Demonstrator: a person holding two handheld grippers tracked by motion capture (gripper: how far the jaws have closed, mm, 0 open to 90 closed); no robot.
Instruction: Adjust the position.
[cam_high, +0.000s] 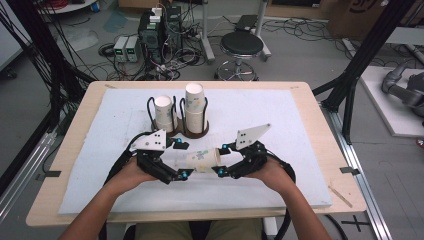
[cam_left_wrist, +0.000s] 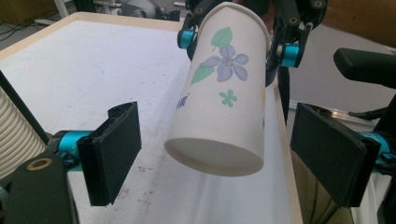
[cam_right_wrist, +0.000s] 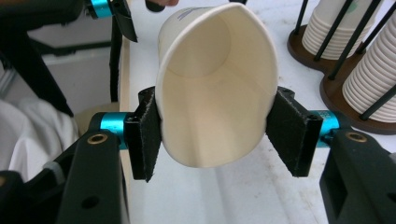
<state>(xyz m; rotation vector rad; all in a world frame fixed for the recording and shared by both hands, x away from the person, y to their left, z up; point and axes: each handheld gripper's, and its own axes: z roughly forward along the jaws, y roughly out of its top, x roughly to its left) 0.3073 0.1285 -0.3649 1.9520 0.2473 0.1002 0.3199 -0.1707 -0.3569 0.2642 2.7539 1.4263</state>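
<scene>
A white paper cup (cam_high: 202, 160) with a flower print lies level in the air between my two grippers, above the white mat. My right gripper (cam_high: 221, 160) is shut on its mouth end. In the right gripper view the pads (cam_right_wrist: 147, 135) squeeze the rim of the cup (cam_right_wrist: 215, 93) into an oval. My left gripper (cam_high: 182, 159) stands open around the cup's base end. In the left gripper view the cup's bottom (cam_left_wrist: 215, 158) hangs between the wide jaws, and both pads (cam_left_wrist: 112, 149) stand clear of it.
A dark holder (cam_high: 195, 134) with wire posts stands behind the grippers and carries two stacks of paper cups (cam_high: 164, 112) (cam_high: 195, 107). The white mat (cam_high: 260, 115) covers most of the wooden table (cam_high: 320, 130). Beyond the table are a stool, cables and black frame posts.
</scene>
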